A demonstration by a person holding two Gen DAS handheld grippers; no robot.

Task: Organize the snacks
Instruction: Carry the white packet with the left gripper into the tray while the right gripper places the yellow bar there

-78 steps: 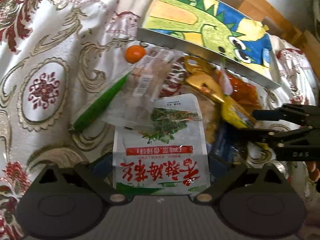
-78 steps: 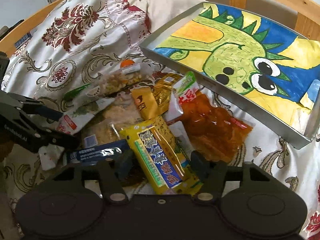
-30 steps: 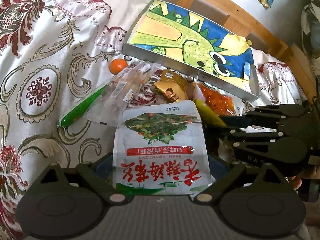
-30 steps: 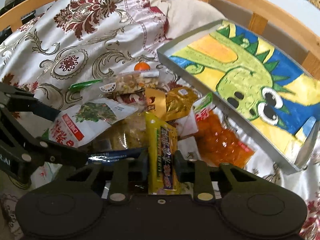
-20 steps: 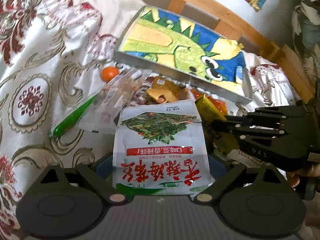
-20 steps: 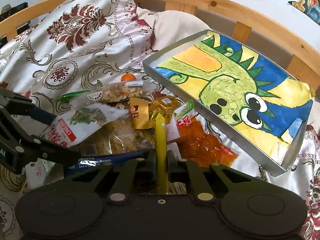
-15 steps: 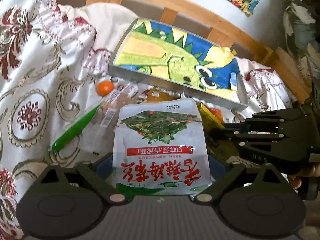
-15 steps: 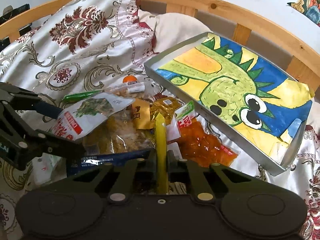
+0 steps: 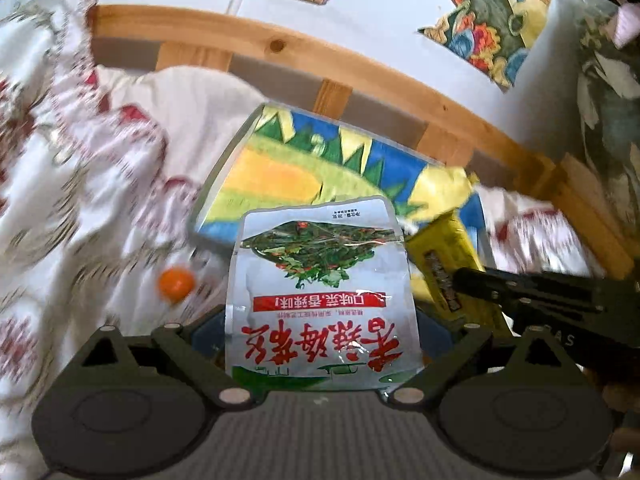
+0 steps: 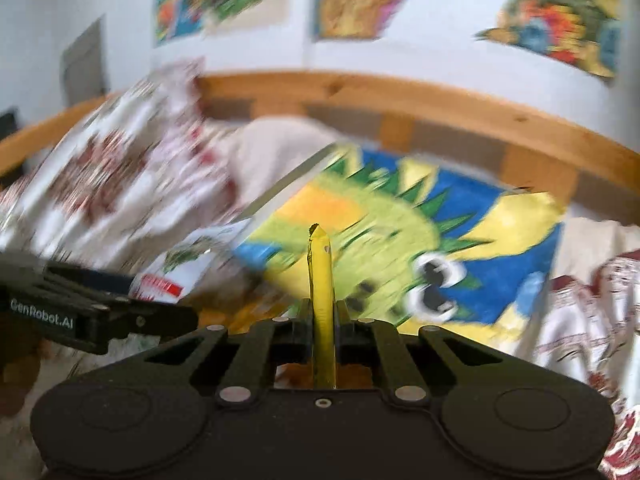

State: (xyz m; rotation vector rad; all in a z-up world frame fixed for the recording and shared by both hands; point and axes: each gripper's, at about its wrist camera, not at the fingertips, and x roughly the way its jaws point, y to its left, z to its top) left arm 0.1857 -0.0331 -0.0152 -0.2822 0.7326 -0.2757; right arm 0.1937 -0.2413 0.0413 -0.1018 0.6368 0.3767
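Both claws are loaded and carrying, so the step in hand looks like the transfer of two snacks to the tray. The left claw (image 9: 322,344) pinches the lower edge of a white pouch with red lettering (image 9: 322,280), which stands up in front of its camera, clear of the bed (image 9: 80,184). The right claw (image 10: 323,320) is pressed together on a yellow packet (image 10: 320,280), seen edge-on as a thin upright strip. Ahead of both lies the shallow metal tray with the dinosaur picture (image 10: 288,184), near the wooden bed frame (image 9: 360,72); a small orange ball (image 9: 176,283) sits on the bedding just left of the pouch. The next move, as I judge it, calls for bringing each packet over the tray rim, lowering it flat inside, and only then spreading the claws, with the two placed side by side so they do not overlap.
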